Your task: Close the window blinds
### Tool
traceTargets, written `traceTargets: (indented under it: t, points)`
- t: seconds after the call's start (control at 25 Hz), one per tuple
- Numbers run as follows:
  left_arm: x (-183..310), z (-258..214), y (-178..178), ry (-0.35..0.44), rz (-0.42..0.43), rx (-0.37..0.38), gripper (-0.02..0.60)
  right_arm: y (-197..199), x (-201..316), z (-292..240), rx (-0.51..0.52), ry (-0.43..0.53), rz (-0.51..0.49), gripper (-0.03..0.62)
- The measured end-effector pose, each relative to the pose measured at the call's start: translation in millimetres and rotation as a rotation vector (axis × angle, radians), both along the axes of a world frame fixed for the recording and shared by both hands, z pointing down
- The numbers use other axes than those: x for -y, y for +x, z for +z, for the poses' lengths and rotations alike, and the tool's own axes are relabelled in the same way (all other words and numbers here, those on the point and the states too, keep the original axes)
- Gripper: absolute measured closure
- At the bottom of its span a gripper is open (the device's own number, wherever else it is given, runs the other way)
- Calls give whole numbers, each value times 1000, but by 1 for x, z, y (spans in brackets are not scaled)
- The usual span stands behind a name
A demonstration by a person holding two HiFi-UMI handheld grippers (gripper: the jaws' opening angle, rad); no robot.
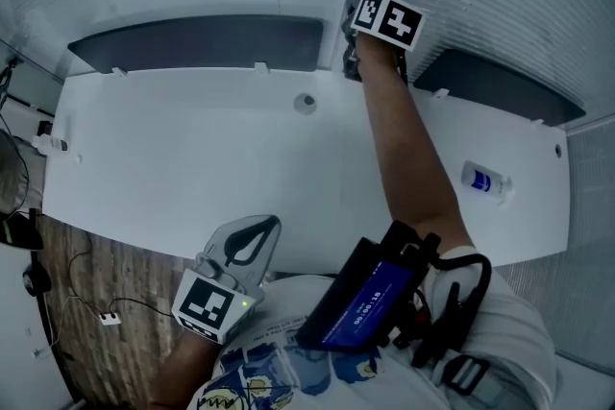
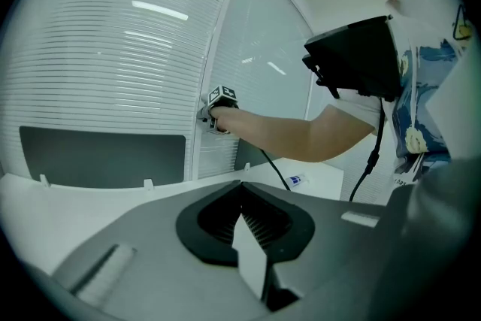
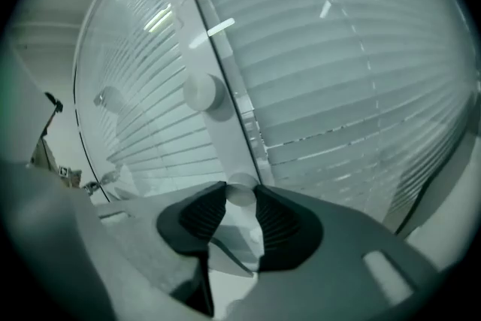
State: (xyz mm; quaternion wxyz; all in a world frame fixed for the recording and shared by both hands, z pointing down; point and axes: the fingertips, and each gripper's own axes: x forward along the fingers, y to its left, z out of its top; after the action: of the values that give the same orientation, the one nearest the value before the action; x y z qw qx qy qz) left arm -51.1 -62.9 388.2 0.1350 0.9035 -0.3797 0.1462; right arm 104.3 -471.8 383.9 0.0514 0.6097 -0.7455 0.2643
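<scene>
Two grippers: right gripper [image 3: 240, 190] clamps the lower white knob [image 3: 240, 198] on the frame post [image 3: 219, 128] between blinds [image 3: 338, 71]. Left gripper [image 2: 240, 186] is pinched together, empty, above the sill's [image 1: 192, 149] near edge.

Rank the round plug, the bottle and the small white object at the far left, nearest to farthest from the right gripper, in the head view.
1. Round plug, just below-left of the right gripper, which clamps a knob.
2. Bottle, out to the right.
3. Small white object, far left edge.
</scene>
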Motion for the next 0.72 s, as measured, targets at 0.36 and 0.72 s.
traceTargets:
  t: [0.36, 0.72]
  points:
    - [2, -2, -10, -12, -19, -8, 578, -10, 2, -9, -553, 53, -69, 468]
    - [1, 2, -12, -7, -13, -14, 578, -14, 2, -3, -892, 71, -93, 468]
